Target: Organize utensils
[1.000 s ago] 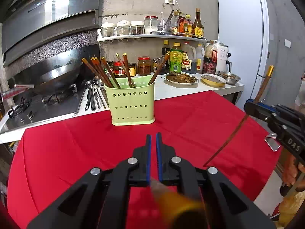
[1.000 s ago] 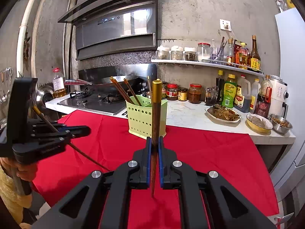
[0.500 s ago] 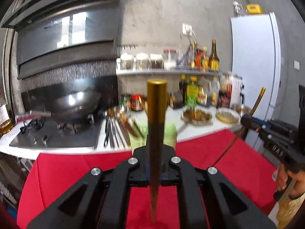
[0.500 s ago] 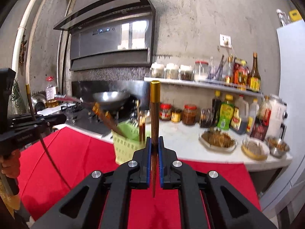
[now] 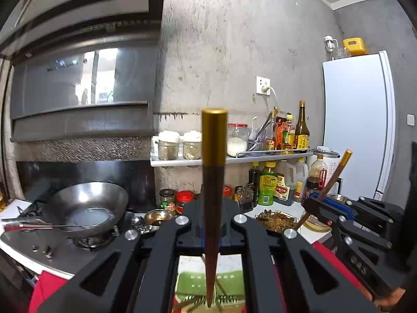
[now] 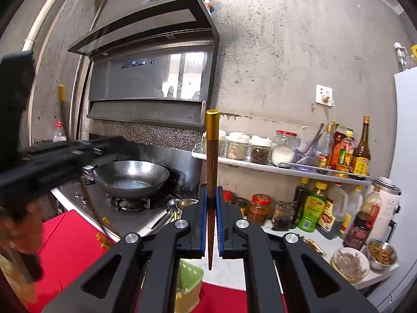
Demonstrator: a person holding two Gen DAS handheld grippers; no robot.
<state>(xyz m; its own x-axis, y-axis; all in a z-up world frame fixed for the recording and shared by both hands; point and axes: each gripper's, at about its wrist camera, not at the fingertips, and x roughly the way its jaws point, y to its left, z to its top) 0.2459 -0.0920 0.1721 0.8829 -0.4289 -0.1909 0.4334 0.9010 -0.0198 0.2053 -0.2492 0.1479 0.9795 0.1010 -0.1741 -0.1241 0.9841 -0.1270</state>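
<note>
1. Both grippers have risen since the earlier frames: the green utensil holder [image 5: 208, 284], then well ahead on the red cloth, now sits low, right under the left gripper's fingers, and the left chopstick has swung from lying flat to upright
2. left gripper [image 5: 212, 234] jaws narrow, clamped on a dark wooden chopstick [image 5: 212, 208]; gold cap up, thin tip down over the holder's open top, where a few other sticks show
3. right gripper [image 6: 212, 224] jaws narrow, blue pads pinching a second chopstick [image 6: 211, 187]; upright, gold cap up, tip hanging just right of and above the holder [image 6: 189, 276]
4. In the left wrist view the right gripper [image 5: 316, 203] shows to the right of the holder, its chopstick tilted; a hand [image 5: 391, 297] is at the lower right edge
5. red cloth [image 6: 70, 245] lies under and left of the holder
6. Behind the holder: white counter, steel spoons [image 6: 159, 216], a wok [image 6: 131, 174] on the stove to the back left, range hood [image 6: 153, 78] above the wok
7. Back right of the holder: jars and sauce bottles on a wall shelf [image 6: 281, 168] and the counter, food dishes, white fridge [image 5: 357, 125] far right
</note>
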